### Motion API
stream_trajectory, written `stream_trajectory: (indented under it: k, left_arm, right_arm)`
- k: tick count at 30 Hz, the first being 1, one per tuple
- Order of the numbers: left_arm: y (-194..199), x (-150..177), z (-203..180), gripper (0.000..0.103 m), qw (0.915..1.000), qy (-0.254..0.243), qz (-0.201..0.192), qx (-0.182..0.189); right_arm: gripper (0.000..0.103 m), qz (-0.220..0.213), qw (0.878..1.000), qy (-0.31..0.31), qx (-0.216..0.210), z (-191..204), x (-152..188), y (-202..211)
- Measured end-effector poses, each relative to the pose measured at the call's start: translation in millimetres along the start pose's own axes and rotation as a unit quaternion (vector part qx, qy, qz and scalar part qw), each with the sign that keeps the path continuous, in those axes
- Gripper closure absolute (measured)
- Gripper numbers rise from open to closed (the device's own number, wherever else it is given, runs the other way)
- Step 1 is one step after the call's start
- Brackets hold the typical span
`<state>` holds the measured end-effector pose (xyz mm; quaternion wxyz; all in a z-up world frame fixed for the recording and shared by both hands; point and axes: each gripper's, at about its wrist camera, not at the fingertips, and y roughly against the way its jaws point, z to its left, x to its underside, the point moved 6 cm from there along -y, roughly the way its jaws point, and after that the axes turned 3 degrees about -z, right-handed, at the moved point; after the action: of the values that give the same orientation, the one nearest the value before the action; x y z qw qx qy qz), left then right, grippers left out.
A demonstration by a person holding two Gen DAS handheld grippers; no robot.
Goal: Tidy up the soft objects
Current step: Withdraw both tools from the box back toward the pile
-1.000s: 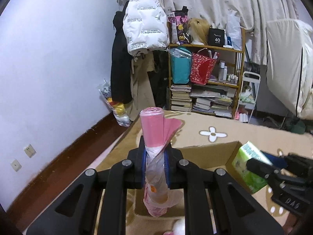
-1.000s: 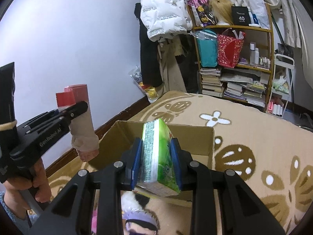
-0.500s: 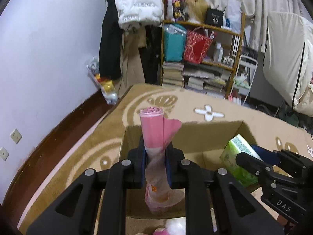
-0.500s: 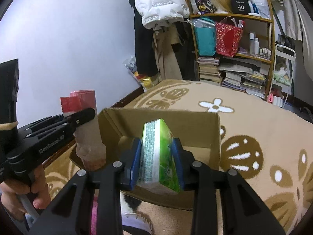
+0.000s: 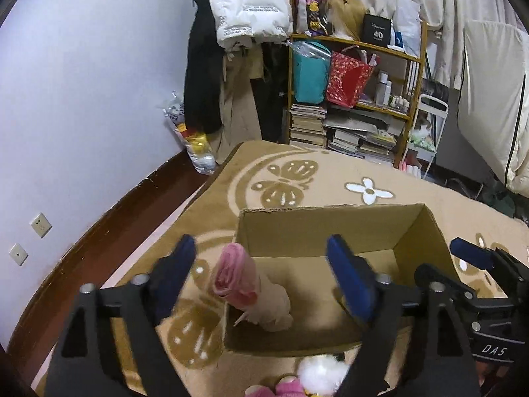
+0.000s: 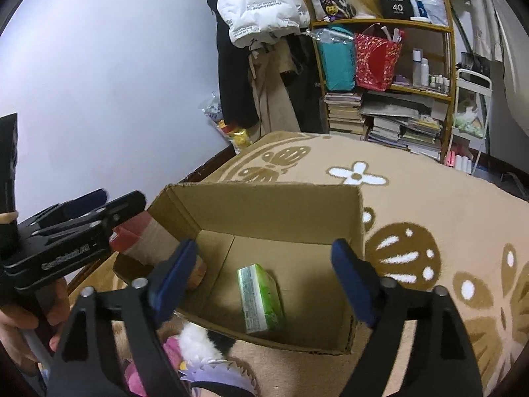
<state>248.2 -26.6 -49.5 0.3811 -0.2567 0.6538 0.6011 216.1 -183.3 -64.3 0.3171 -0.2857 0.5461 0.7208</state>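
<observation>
- Pink bag roll (image 5: 236, 276) leans against the left wall of the cardboard box (image 5: 330, 228), its rolled top poking above the rim and its paler wrapped lower end down inside on the box floor.
- In the right wrist view the same roll shows at the box's left wall, partly hidden behind the left gripper's dark body.
- Green tissue pack (image 6: 261, 297) lies on the box floor, tilted, near the middle and apart from every wall.
- Left gripper (image 5: 261, 274) has just been opening; its blue pads (image 5: 347, 274) now stand wide, with the roll between them but touched by neither.
- Right gripper (image 6: 261, 274) has likewise just been opening; its jaws are spread wide above the box, the tissue pack lying free below and between them.
- A person's hand (image 6: 20, 327) grasps the left gripper's handle at the left edge of the right wrist view.
- The box sits open-topped on a tan carpet (image 5: 330, 172) patterned with butterflies and a white flower.
- Plush toys (image 6: 198, 344) in white, pink and purple lie on the carpet just beside the box's near wall, partly cut off by the frame edge.
- Behind, a wooden bookshelf (image 5: 357, 99) holds stacked books, a teal bag and a red bag; a white puffer jacket (image 5: 251, 6) hangs beside it.
</observation>
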Motion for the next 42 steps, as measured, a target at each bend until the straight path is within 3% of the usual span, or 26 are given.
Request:
stream_trajectory:
  k: [4, 8, 15, 34, 42]
  left_arm:
    - [19, -2, 7, 0.004, 0.9998, -0.003, -0.011, -0.018]
    - [38, -1, 11, 0.000, 0.9993, -0.014, -0.014, -0.032]
    - [65, 7, 16, 0.000, 0.9980, -0.034, -0.002, -0.054]
    - [143, 54, 16, 0.000, 0.9984, -0.005, 0.030, -0.048]
    - [147, 72, 11, 0.000, 0.9982, -0.015, 0.048, -0.032]
  right_arm:
    - [0.000, -0.007, 1.000, 0.001, 0.005, 2, -5, 12]
    - [0.000, -0.014, 1.000, -0.002, 0.008, 4, -10, 28]
    - [0.000, -0.014, 1.000, 0.009, 0.004, 12, -13, 56]
    - [0.000, -0.028, 0.999, 0.019, -0.015, 35, 7, 134]
    - [0.000, -0.016, 1.000, 0.008, -0.020, 37, 28, 145]
